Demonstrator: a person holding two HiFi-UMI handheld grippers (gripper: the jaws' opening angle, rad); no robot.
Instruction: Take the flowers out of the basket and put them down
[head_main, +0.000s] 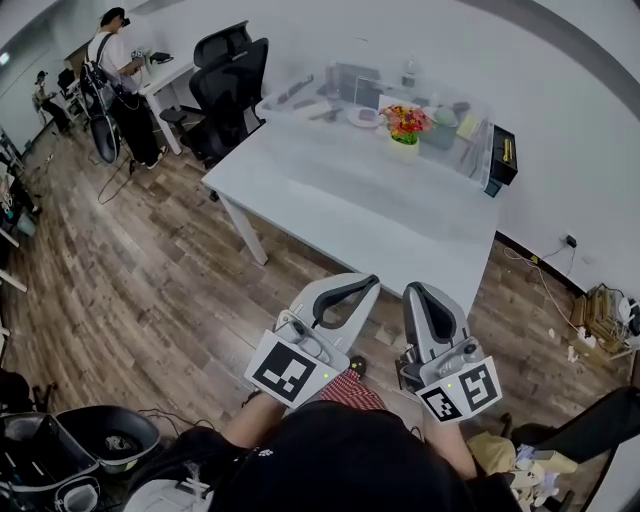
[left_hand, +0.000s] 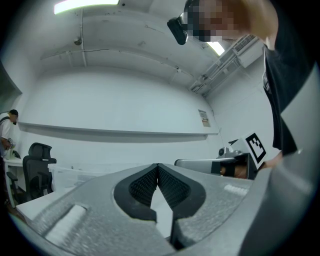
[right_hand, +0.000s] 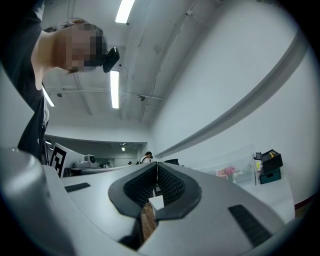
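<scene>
Hovering at the bottom centre of the head view, the left gripper and the right gripper both have their fingers pressed together, with nothing pinched between them. The flowers stand in their basket toward the upper right, on the far side of the white surface, well apart from both pairs of fingers. In the right gripper view they show small at the right, beyond the fingers.

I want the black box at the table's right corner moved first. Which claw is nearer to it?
Right. The right claw is short of the table, below-left of the black box; the left claw is farther left.
</scene>
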